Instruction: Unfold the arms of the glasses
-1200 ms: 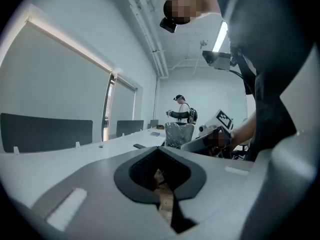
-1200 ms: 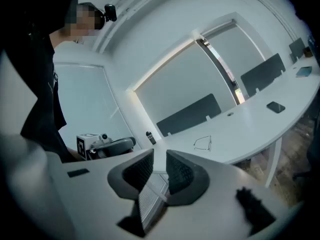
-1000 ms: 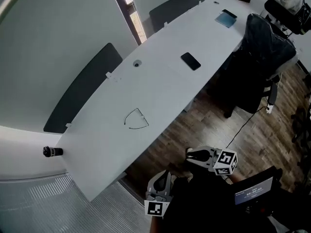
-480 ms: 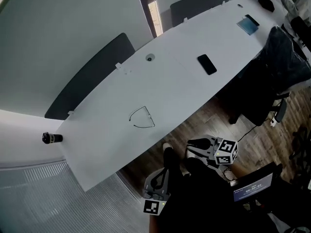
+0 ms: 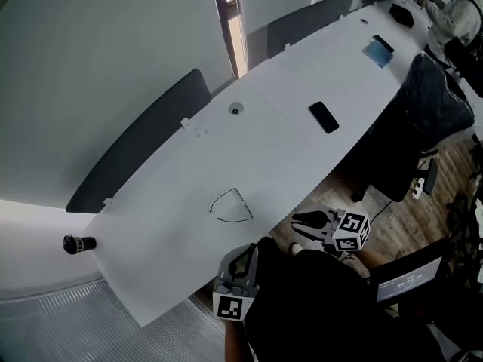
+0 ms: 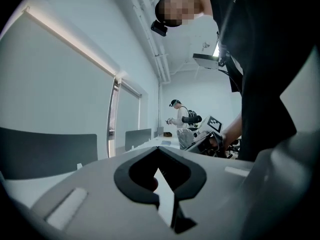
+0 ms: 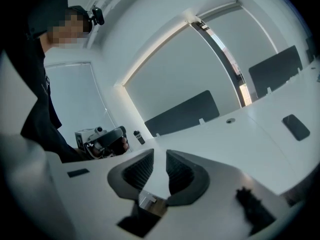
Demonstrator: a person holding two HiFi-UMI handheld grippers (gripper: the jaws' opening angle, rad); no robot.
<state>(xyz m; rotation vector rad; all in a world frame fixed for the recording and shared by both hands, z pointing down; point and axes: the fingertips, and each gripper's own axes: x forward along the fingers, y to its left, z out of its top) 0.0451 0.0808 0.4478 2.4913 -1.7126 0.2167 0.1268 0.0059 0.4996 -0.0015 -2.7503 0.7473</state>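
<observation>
**Gripper state.** The left gripper [image 6: 159, 156] has its jaws pressed together with nothing between them. The right gripper [image 7: 160, 156] holds its jaws a narrow gap apart, also empty. Both are off the work. In the head view the left one sits at the near edge of the long white table [image 5: 302, 153], and the right one hangs over the wooden floor to its right.

**Location of the workpiece.** The thin dark wire-frame glasses [image 5: 230, 206] lie flat on the table close to its near edge. They are just beyond the left gripper and not touching it. Whether the arms are folded against the front is too fine to read.

**Procedure for the step in hand (approach and first hold).**
1. Part the left jaws before bringing them to the frame, since closed jaws can only push it.
2. Steady the lens front with one gripper, taking it at the rim or bridge with light pressure.
3. With the other gripper, take one arm near its free tip and swing it outward about its hinge.
4. Expect the light frame to slide on the smooth top, so do not pull the arm before the front is held.

The flat black phone [image 5: 324, 117] lies well away on the far right and should not obstruct.

**Change from the earlier frame.** The table and glasses now sit nearer to both grippers. The left gripper, earlier well short of the table edge, now reaches it. The glasses lie as before, untouched, and neither jaw setting has visibly changed.
</observation>
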